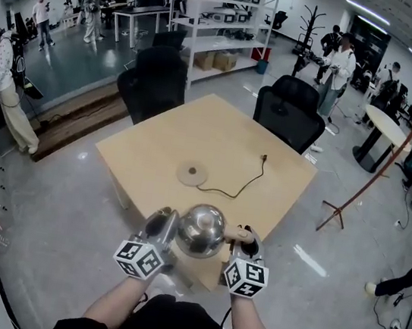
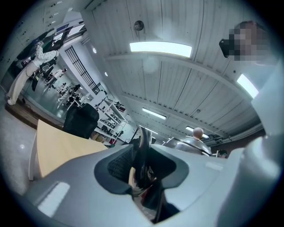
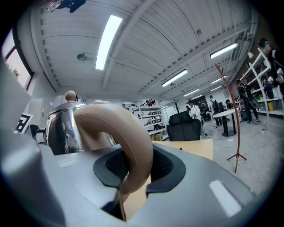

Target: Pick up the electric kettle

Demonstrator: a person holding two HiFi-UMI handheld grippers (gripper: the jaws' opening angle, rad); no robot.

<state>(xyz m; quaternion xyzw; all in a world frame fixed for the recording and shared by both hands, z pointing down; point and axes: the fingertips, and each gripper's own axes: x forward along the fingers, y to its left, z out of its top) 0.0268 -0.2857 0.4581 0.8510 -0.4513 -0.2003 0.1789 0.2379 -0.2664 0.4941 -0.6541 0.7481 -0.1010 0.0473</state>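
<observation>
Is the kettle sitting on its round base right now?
No, the round base lies bare, with the kettle well apart from it.

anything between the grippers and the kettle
Nothing visible. The right gripper is closed on the kettle's beige handle, the left gripper on its spout, and the kettle sits between them.

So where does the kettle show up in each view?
Head view: kettle bottom centre, by the table's near corner.
Left gripper view: kettle right of centre, beyond the jaws.
Right gripper view: kettle left side, handle between the jaws.
Shared landmark: the table.
</observation>
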